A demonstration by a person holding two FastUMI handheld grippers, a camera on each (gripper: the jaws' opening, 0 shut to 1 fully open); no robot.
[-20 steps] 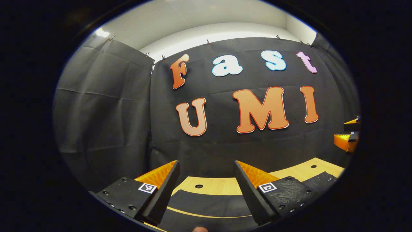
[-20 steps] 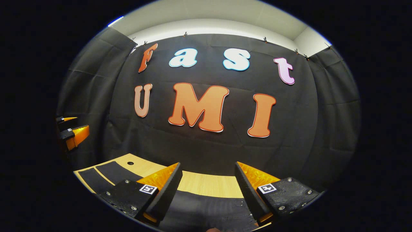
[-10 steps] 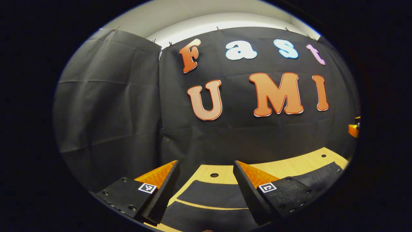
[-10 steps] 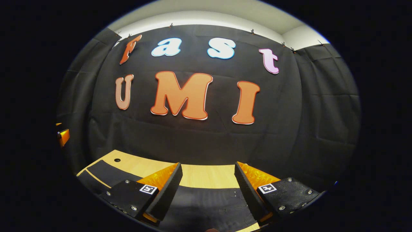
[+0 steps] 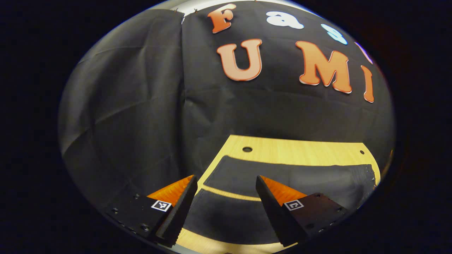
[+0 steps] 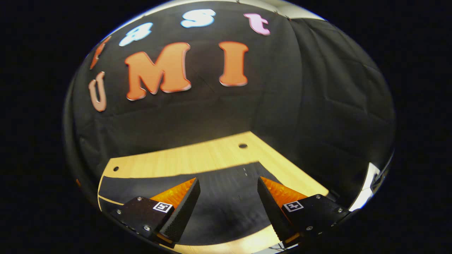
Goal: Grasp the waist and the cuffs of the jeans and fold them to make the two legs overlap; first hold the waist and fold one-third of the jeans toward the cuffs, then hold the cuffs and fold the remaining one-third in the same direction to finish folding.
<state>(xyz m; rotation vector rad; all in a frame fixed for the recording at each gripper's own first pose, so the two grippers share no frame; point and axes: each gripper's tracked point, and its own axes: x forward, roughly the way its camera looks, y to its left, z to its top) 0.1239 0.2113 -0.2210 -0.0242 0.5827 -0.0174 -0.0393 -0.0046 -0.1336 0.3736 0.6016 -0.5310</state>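
Both grippers hang with their jaws spread wide and holding nothing. In the left gripper view, the left gripper [image 5: 226, 208] frames the cuff end of a pair of dark jeans [image 5: 282, 176]: two legs lie flat side by side, with a thin strip of pale wood showing between them. In the right gripper view, the right gripper [image 6: 227, 208] frames the broader waist end of the jeans [image 6: 226, 197], where a few small light stitches or rivets can be made out.

The jeans lie spread out flat along the light wooden worktop [image 5: 300, 151], which has small round holes near its far edge. Black cloth walls close in the booth behind.

A second ago both cameras looked mostly at the back wall, with only a sliver of fabric at the bottom. Now each has tipped downward and swung outward (left toward the cuffs, right toward the waist), so far more of the worktop and denim is in sight.

This reads as the approach to the first grasp: nothing is folded yet, and the legs have not been brought to overlap.
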